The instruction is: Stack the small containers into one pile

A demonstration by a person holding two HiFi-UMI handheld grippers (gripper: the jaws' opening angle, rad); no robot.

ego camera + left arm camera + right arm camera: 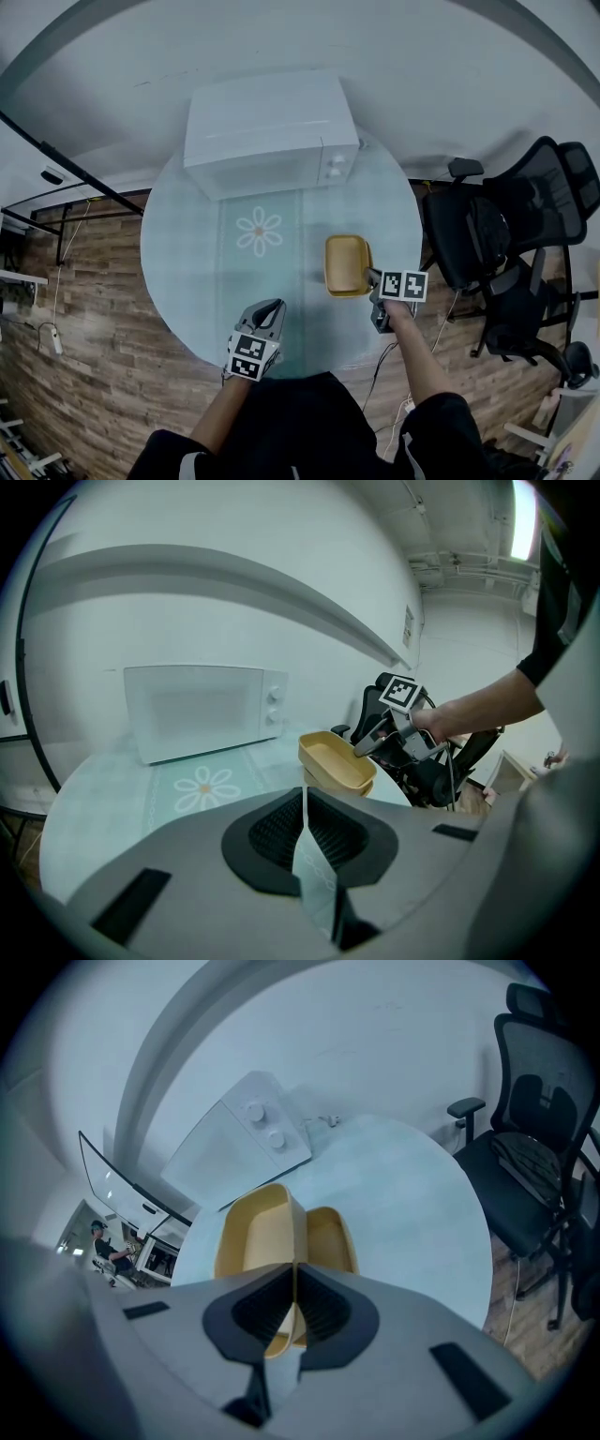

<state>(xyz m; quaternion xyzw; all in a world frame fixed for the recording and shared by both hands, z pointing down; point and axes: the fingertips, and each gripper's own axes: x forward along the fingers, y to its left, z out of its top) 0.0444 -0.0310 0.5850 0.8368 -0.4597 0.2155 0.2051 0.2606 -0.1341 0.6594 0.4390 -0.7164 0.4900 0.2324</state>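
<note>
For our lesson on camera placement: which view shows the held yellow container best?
The left gripper view: the yellow container appears nearly whole from the side, with the right gripper pinching its rim. The head view shows only its top, small. The right gripper view crops it close behind the shut jaws.

Mustard-yellow containers [347, 264], a white microwave [267, 131], a pale aqua table [183, 272] bearing a white daisy motif [260, 232], black office chairs [525, 206], brown wood-plank floor [84, 319].
</note>
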